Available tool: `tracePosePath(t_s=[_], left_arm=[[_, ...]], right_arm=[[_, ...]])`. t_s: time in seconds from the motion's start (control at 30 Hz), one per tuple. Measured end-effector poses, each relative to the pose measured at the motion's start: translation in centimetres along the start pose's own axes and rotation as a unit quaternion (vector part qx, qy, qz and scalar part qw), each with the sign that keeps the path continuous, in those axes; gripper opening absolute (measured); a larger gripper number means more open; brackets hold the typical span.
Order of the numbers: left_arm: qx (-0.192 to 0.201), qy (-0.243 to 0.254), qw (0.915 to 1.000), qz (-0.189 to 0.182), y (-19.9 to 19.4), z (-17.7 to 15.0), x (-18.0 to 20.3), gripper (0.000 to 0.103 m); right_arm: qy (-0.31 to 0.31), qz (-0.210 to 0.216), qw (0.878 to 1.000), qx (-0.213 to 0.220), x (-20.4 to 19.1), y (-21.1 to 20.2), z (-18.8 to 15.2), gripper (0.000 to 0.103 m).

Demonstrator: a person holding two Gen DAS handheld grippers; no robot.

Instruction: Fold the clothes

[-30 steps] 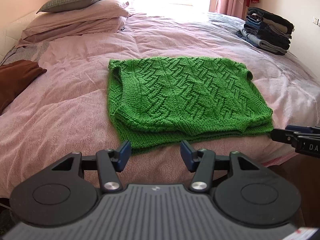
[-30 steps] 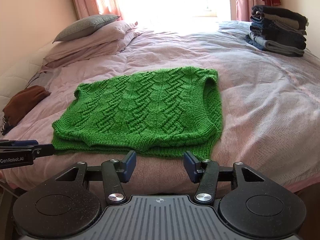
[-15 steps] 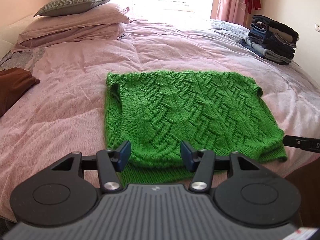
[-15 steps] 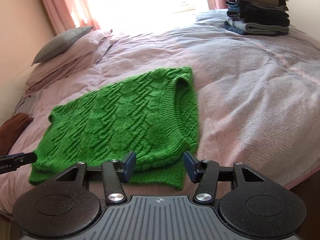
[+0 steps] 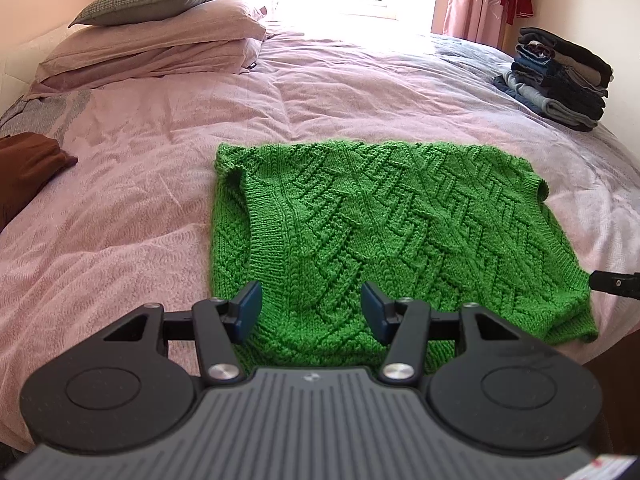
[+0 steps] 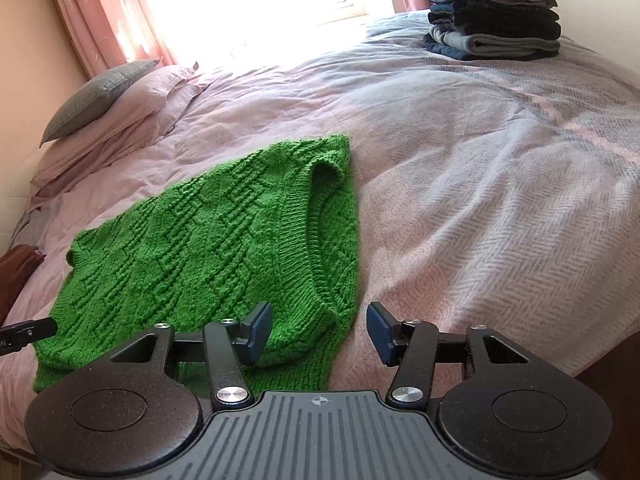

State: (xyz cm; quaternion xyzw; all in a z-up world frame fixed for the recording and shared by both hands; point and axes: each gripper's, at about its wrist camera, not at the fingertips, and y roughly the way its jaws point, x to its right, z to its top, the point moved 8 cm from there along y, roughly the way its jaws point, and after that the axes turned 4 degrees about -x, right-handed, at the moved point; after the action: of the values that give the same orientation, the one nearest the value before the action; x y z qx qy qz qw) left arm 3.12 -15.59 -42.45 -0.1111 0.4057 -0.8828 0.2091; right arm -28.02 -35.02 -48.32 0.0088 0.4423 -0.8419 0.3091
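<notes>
Left wrist view: both the left gripper [image 5: 311, 310] and right gripper [image 6: 319, 332] hover wide and empty above the green knit sweater's [image 5: 384, 232] near hem on the bed [image 5: 140, 208]; a shallow pinch could lift only the top layer and spoil the fold.

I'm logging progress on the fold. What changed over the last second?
Both hand-held grippers, left and right, advanced over the near edge of the green sweater, the right one rolling. Neither has gripped anything; jaws remain open. The sweater and the clothes stack haven't moved.

Only letters "AI", on the left tool [image 6: 24, 334] at the frame edge.
</notes>
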Motion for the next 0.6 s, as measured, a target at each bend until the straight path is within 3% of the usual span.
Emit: tracePosePath(t_s=[0.3, 0.47, 0.6], left_arm=[[-0.014, 0.004, 0.9999, 0.008, 1.8, -0.3, -0.2, 0.051], [0.003, -0.017, 0.9998, -0.012, 0.8, 1.4, -1.4, 0.051], [-0.002, -0.029, 0.9996, 0.000, 1.7, 2.8, -3.3, 0.053]], right_arm=[[-0.002, -0.002, 1.000, -0.003, 0.5, 0.7, 0.8, 0.049], [-0.002, -0.007, 1.000, 0.004, 0.9, 0.8, 1.7, 0.050], [-0.002, -0.011, 1.000, 0.005, 1.3, 1.0, 2.2, 0.049]])
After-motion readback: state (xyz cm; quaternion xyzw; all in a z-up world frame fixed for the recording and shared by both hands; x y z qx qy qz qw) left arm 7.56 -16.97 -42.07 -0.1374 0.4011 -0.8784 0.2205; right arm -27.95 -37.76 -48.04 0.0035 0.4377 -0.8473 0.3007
